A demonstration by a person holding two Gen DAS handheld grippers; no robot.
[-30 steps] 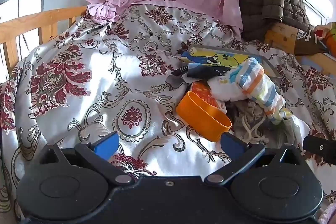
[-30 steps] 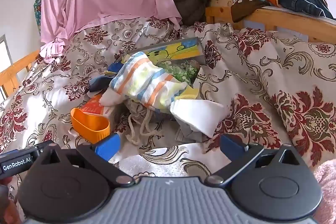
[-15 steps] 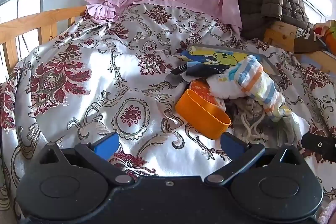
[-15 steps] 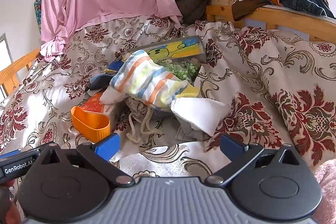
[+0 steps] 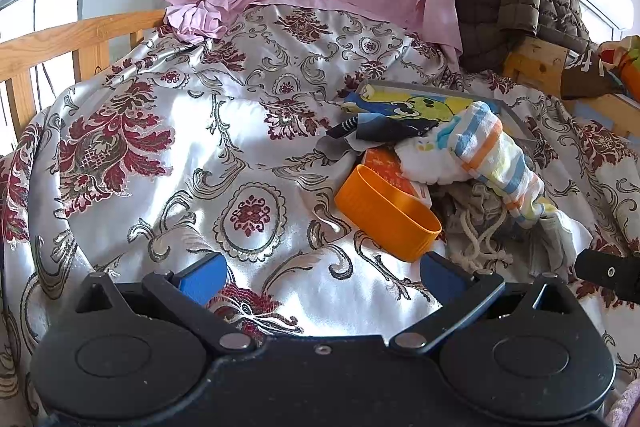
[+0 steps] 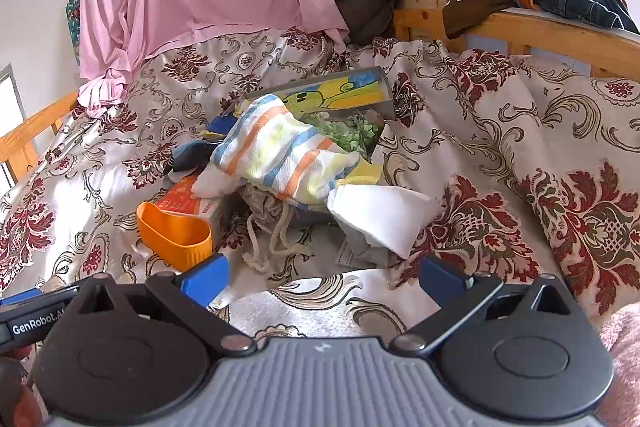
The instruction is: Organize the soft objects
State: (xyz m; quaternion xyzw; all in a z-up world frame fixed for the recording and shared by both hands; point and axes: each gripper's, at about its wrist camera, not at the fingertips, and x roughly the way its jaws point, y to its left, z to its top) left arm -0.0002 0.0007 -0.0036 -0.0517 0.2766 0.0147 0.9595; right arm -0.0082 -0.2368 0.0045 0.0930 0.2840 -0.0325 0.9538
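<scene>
While both grippers' jaws are held spread and empty, a striped towel (image 6: 276, 155) is seen crumpled atop the pile. Orange, blue and yellow bands are shown on its white cloth, beside an orange cup (image 6: 176, 237).

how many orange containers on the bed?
1. The orange container lies on its side at the pile's left edge, against the orange box, beside the striped towel. More may be hidden under the pile.

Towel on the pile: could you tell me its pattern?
White towel with blue, orange, yellow stripes; right wrist view.
</scene>
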